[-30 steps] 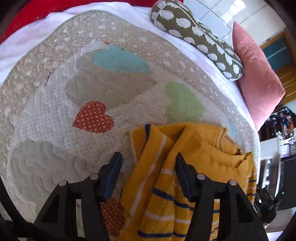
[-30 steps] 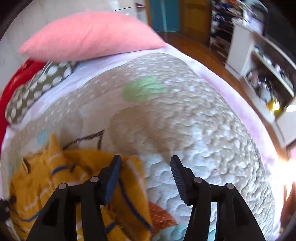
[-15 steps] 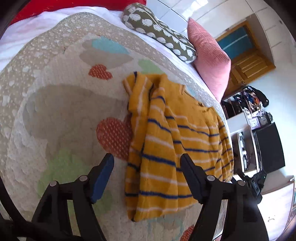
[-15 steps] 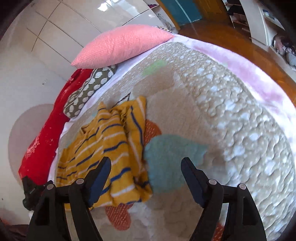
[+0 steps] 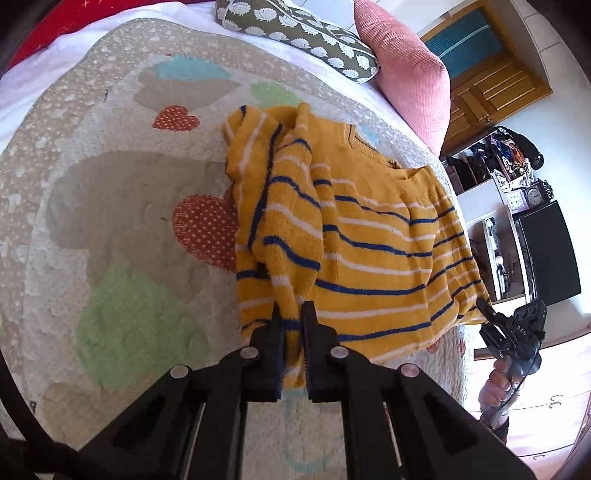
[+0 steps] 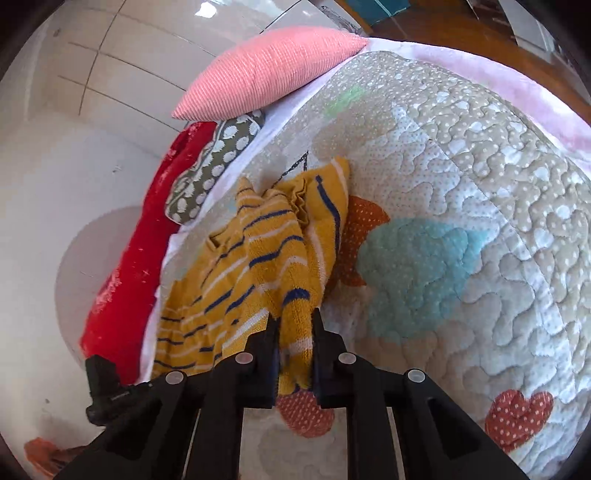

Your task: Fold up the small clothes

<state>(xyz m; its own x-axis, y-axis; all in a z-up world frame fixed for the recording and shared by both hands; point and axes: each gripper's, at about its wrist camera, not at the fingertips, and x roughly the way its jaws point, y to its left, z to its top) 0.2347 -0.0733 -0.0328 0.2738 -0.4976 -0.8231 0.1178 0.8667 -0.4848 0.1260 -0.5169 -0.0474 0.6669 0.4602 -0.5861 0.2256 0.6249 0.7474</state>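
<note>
A small yellow sweater (image 5: 369, 236) with blue and white stripes lies on the quilted bedspread (image 5: 122, 206), sleeves folded over its body. My left gripper (image 5: 291, 314) is shut on the sweater's hem at its left corner. My right gripper (image 6: 293, 317) is shut on the hem at the other corner of the sweater (image 6: 258, 266). In the left wrist view the right gripper (image 5: 491, 314) shows at the sweater's far right corner. In the right wrist view the left gripper's body (image 6: 103, 384) shows at the lower left.
A pink pillow (image 5: 406, 70), an olive patterned pillow (image 5: 295, 33) and a red cushion (image 6: 147, 240) lie along the head of the bed. Shelves, a clock and a dark screen (image 5: 546, 251) stand beyond the bed's right edge.
Both grippers were open above the sweater. They have come down to its hem and shut on it, one at each corner.
</note>
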